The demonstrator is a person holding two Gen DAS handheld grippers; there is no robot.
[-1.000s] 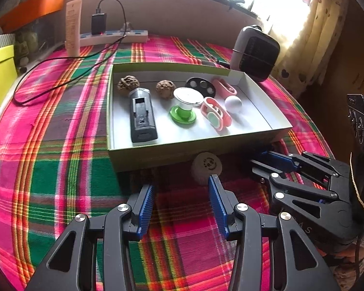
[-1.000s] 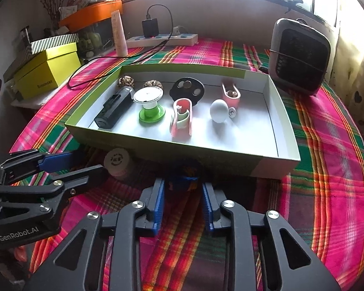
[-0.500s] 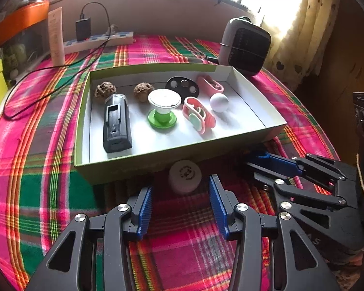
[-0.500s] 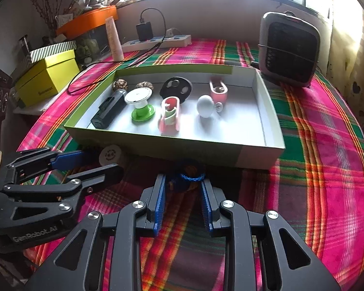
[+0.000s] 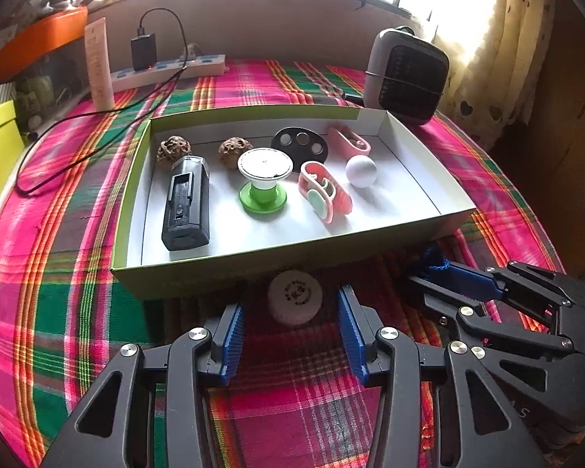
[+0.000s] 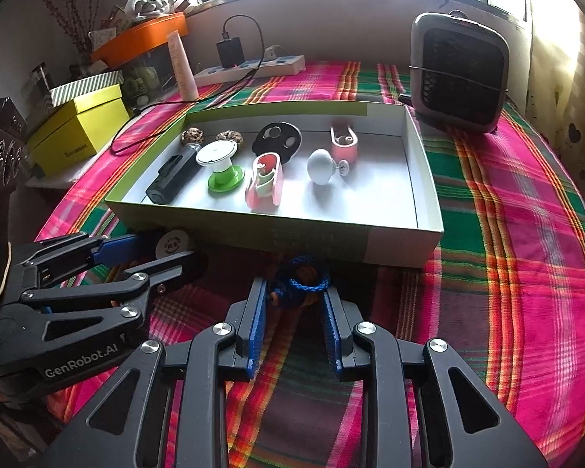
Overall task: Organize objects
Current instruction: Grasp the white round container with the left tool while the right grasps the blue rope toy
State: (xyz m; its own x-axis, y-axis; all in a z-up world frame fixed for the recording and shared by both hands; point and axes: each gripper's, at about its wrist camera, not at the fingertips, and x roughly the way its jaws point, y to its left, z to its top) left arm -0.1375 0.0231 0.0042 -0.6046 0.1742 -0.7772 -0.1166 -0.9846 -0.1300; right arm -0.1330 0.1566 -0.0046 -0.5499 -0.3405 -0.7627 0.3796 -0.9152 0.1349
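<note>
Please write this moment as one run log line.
left gripper: open, around white cap | right gripper: shut on blue cord knot | box: behind both

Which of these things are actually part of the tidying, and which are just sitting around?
Part of the job: the box; the white cap between the left gripper fingers; the blue cord bundle in the right gripper.

Lying about: heater, power strip, yellow box.
</note>
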